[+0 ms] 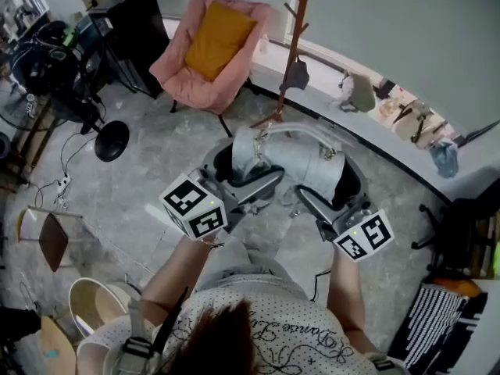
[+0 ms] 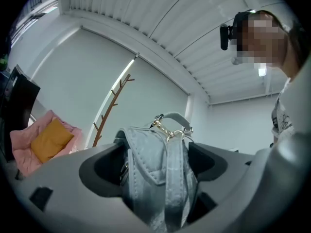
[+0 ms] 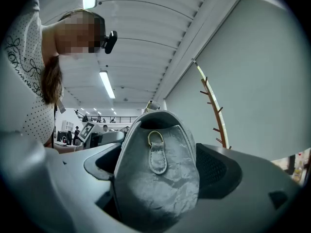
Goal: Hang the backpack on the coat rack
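Plainly, both pairs of fingers are clamped on the one backpack (image 1: pixel 293 162), which hangs in the air between them. The left gripper (image 2: pixel 158 161) has its fingers (image 2: pixel 102 171) spread wide and pressed on the strap end, where two straps run up to a gold clasp (image 2: pixel 167 130) and the top handle (image 2: pixel 175 116) arches just above. The right gripper (image 3: pixel 160 178) has its fingers (image 3: pixel 218 171) pressed on the opposite end, a crinkled grey panel with one tab and one gold ring (image 3: pixel 155 137). Two grips at opposite ends probably keep the soft bag from sagging. They also leave the handle on top and free, which is likely what has to go over a peg. Both grippers point roughly level, so the bag sits upright. Beyond the fingers, straight ahead and well apart from the bag, stands the single coat rack (image 1: pixel 295 45). It is a brown pole with several short pegs, and one dark item (image 1: pixel 295 75) already hangs on it. The backpack is not yet on the rack and needs carrying forward and lifting. Ahead and to the left of the fingers is one pink chair (image 1: pixel 183 73) with one orange cushion (image 1: pixel 219 37). Ahead and to the right, a ledge (image 1: pixel 422 174) along the wall carries at least three small items.
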`<act>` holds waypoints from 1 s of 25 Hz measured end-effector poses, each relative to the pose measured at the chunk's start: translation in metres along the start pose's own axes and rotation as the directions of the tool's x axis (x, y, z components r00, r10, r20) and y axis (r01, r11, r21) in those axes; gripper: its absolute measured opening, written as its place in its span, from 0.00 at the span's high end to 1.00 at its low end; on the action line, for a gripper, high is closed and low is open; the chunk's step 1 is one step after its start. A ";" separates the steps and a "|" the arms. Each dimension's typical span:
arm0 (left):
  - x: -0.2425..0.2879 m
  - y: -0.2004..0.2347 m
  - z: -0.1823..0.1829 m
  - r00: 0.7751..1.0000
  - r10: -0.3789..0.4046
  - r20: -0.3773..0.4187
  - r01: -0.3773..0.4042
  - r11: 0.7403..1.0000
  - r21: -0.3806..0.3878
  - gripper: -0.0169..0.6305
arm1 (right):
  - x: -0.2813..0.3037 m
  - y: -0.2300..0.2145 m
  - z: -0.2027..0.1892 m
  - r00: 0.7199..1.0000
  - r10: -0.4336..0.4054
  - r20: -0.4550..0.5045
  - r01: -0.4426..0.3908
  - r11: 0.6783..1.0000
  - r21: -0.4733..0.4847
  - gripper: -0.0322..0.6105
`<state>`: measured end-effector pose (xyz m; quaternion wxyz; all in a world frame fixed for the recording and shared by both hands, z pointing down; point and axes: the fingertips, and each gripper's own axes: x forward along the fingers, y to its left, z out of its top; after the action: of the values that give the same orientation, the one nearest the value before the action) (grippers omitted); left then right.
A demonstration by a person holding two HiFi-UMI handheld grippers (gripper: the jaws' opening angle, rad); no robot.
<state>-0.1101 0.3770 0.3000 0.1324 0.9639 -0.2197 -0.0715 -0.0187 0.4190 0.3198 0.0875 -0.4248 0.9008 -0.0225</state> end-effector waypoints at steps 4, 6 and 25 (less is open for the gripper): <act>0.004 -0.007 -0.002 1.000 0.019 0.007 -0.019 1.000 0.004 0.35 | -0.006 -0.003 0.003 1.000 0.015 0.015 -0.015 1.000 0.007 0.22; 0.008 -0.005 -0.002 1.000 0.025 0.001 -0.025 1.000 0.009 0.35 | -0.007 -0.008 0.002 1.000 0.015 0.019 -0.015 1.000 0.020 0.22; 0.119 0.135 0.029 1.000 0.004 0.018 -0.004 1.000 0.001 0.35 | 0.106 -0.148 0.002 1.000 -0.015 0.014 0.014 1.000 0.013 0.22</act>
<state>-0.0637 0.2006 0.3015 0.1300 0.9629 -0.2229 -0.0795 0.0284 0.2426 0.3204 0.0967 -0.4308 0.8969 -0.0261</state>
